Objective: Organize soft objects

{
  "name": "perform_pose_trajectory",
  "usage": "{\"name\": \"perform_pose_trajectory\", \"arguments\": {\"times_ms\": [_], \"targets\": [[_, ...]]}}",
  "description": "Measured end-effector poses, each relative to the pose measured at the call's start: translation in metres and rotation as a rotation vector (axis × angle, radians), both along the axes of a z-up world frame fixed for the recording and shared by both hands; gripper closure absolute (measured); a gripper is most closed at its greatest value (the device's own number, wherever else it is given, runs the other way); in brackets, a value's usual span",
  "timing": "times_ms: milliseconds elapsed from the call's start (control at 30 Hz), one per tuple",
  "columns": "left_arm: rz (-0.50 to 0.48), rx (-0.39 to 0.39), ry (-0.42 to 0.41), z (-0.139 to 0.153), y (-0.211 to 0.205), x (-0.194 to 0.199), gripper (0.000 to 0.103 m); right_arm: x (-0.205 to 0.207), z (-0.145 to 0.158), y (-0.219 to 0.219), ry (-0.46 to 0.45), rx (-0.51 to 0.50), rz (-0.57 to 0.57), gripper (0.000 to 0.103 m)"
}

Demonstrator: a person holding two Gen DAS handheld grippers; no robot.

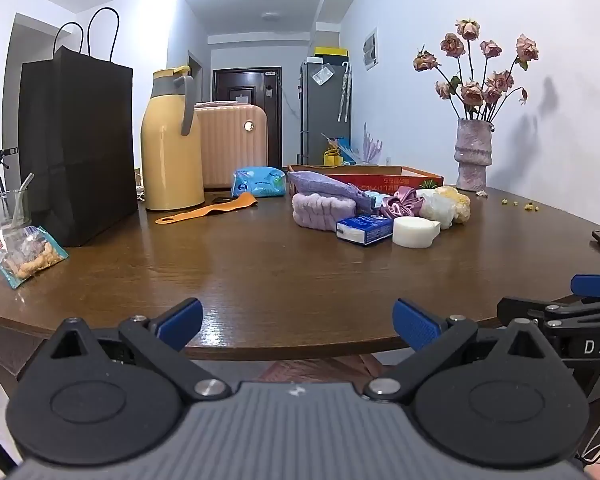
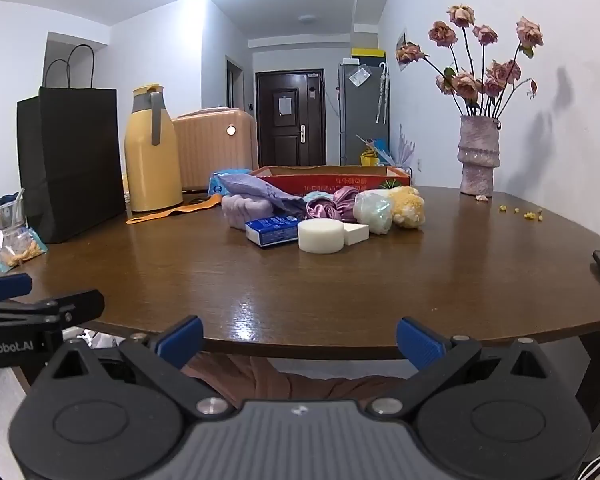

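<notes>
Both jaws spread wide, empty. Left gripper [image 1: 298,326] and right gripper [image 2: 299,338] hung at near edge of surface [image 2: 340,280]. Soft-object pile [image 2: 320,212] sat far ahead, well apart, before red tray [image 2: 332,180]. Right gripper nearer; round sponge [image 2: 321,235] nearest.

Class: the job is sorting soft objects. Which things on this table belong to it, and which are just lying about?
Belong: round sponge, purple headband, pink scrunchie, yellow puff, tissue pack, red tray.
Lying about: yellow jug, black bag, vase, snack packet.
</notes>
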State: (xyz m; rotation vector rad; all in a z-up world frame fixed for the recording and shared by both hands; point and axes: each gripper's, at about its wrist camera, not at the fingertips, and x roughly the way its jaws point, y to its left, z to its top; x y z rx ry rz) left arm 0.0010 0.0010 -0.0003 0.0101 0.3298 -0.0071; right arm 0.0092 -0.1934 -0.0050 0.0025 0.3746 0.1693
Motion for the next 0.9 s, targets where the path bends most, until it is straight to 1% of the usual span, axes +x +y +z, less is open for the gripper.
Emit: {"name": "perform_pose_trajectory", "arguments": {"times_ms": [133,167,233,267,300,467,500,533,900], "targets": [[0.013,-0.008,0.016,0.0,0.004,0.003,0.0,0.001,-0.004,0.0,0.013,0.011,0.009,0.0],[0.016,0.011,-0.012,0.004,-0.001,-0.004,0.0,0.002,-0.005,-0.001,0.015,0.014,0.011,0.0],[0.016,0.012,-0.009,0.006,-0.003,-0.005,0.0,0.003,-0.006,-0.003,0.021,0.023,0.012,0.0],[0.014,0.013,-0.007,0.006,-0.005,-0.005,0.0,-0.001,0.0,0.003,0.012,0.008,0.009,0.0],[0.013,-0.003,-0.004,0.0,0.001,-0.001,0.0,0.0,0.001,0.003,0.014,0.011,0.008,0.0],[0.015,-0.005,0.0,-0.001,0.001,0.0,0.0,-0.003,0.012,-0.001,0.015,0.009,0.014,0.0],[0.015,-0.006,0.0,-0.001,0.001,0.001,0.0,-0.002,0.01,-0.001,0.014,0.005,0.013,0.0],[0.015,-0.006,0.001,-0.001,0.001,0.001,0.0,0.0,-0.001,0.004,0.013,-0.004,0.01,0.0],[0.02,-0.005,-0.006,-0.002,0.001,-0.004,0.0,-0.001,-0.001,0.005,0.012,-0.008,0.012,0.0]]}}
